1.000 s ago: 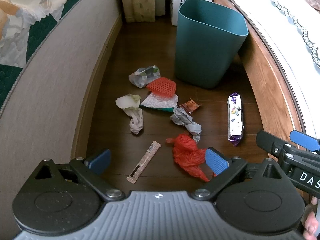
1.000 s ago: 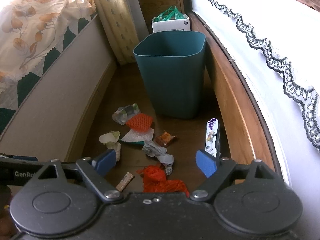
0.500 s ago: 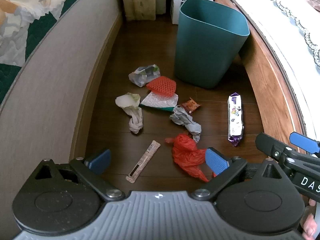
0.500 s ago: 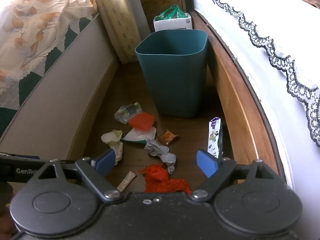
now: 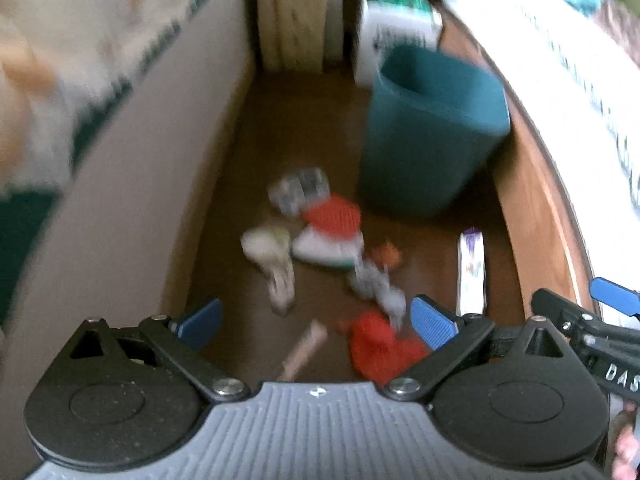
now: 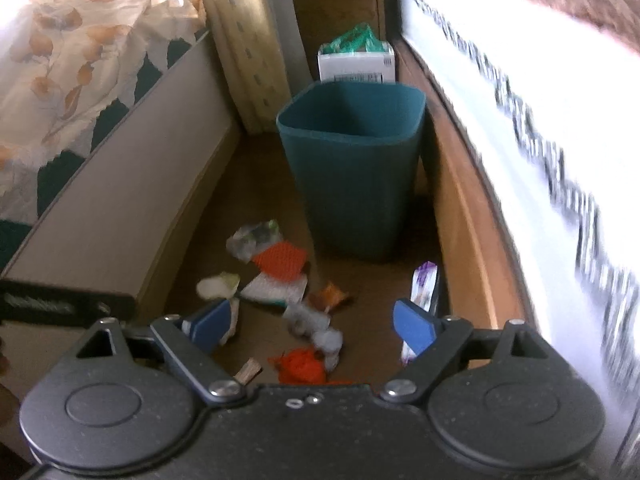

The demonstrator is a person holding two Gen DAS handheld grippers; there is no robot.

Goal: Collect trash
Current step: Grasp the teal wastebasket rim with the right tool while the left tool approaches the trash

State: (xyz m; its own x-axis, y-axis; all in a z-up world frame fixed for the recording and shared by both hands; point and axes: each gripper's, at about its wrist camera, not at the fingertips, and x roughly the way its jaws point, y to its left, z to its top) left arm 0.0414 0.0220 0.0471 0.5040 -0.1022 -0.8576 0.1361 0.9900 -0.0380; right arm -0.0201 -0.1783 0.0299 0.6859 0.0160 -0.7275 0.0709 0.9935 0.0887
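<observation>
Mostly light, soft litter is seen on the floor (image 6: 260,184) in front of the teal bin (image 6: 352,176): a crumpled red bag (image 5: 376,352), best pinched at a raised fold, paper wads, a stiff purple wrapper (image 6: 425,280) nr the bed frame. Left gripper (image 5: 316,320) & right gripper (image 6: 310,322) are held above, jaws wide, nothing gripped.
</observation>
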